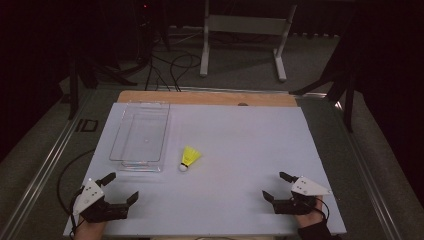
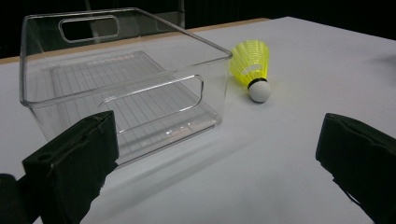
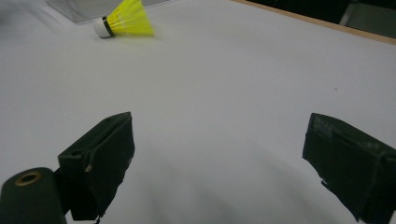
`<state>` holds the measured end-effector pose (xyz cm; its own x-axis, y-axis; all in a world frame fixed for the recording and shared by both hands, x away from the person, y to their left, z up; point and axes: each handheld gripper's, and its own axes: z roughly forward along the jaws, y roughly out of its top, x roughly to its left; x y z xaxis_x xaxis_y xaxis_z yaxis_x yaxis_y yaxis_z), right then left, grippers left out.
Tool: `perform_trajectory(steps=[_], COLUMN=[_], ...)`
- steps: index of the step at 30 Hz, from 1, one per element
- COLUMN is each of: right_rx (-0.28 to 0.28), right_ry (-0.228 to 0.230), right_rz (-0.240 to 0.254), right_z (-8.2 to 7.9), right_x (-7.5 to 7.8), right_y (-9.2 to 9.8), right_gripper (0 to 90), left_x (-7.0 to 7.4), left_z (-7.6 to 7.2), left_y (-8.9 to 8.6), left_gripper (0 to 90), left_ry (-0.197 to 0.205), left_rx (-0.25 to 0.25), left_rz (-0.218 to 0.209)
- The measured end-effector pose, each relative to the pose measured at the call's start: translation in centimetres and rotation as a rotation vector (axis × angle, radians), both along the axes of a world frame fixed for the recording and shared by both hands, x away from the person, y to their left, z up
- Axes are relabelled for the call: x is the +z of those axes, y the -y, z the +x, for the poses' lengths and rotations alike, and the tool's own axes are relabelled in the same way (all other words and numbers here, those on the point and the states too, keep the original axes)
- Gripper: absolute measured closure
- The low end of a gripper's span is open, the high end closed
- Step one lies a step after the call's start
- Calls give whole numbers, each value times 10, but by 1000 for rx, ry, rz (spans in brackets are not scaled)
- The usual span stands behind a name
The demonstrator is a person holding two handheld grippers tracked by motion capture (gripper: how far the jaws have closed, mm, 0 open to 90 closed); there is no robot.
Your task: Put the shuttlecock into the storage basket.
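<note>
A yellow shuttlecock (image 1: 189,157) with a white cork tip lies on its side on the white table (image 1: 240,140), just right of a clear plastic bin (image 1: 141,135). In the left gripper view the shuttlecock (image 2: 253,68) rests beside the bin's (image 2: 116,79) near corner, and in the right gripper view the shuttlecock (image 3: 124,20) is at the far top left. My left gripper (image 1: 120,186) rests at the front left of the table, open with nothing between its jaws. My right gripper (image 1: 278,185) sits at the front right, open too, also with nothing between its jaws.
The bin is empty and stands lengthwise at the left middle of the table. A wooden strip (image 1: 205,97) runs along the table's far edge. Beyond it, cables (image 1: 172,67) and a metal stand (image 1: 240,35) are on the floor.
</note>
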<state>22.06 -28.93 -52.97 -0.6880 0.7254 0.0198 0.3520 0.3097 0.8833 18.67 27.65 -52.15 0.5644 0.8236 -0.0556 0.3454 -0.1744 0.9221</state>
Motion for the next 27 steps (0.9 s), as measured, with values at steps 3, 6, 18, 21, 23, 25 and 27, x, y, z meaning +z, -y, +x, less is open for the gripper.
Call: perform_trajectory(steps=[3, 6, 18, 21, 23, 25, 27], right_rx=[0, 0, -12, -13, -14, -16, -17], right_ry=[-1, 4, 16, 21, 21, 19, 16], right_rz=[4, 9, 10, 6, 6, 14, 16], right_z=[0, -1, -1, -1, -1, -1, -1], right_x=[0, 1, 3, 3, 3, 3, 3], right_y=[1, 1, 1, 1, 1, 2, 2], right_gripper=[93, 93, 93, 93, 93, 93, 93], left_x=[0, 0, 0, 1, 2, 2, 4], left_z=[0, 0, 0, -1, 0, 0, 1], left_y=[0, 1, 0, 1, 2, 3, 4], left_gripper=[0, 0, 0, 0, 0, 0, 0], left_ry=[-2, -5, -13, -10, -12, -16, -22], left_rx=[1, 1, 1, 3, 2, -1, 4], left_rz=[0, 4, 3, 11, 18, 12, 10])
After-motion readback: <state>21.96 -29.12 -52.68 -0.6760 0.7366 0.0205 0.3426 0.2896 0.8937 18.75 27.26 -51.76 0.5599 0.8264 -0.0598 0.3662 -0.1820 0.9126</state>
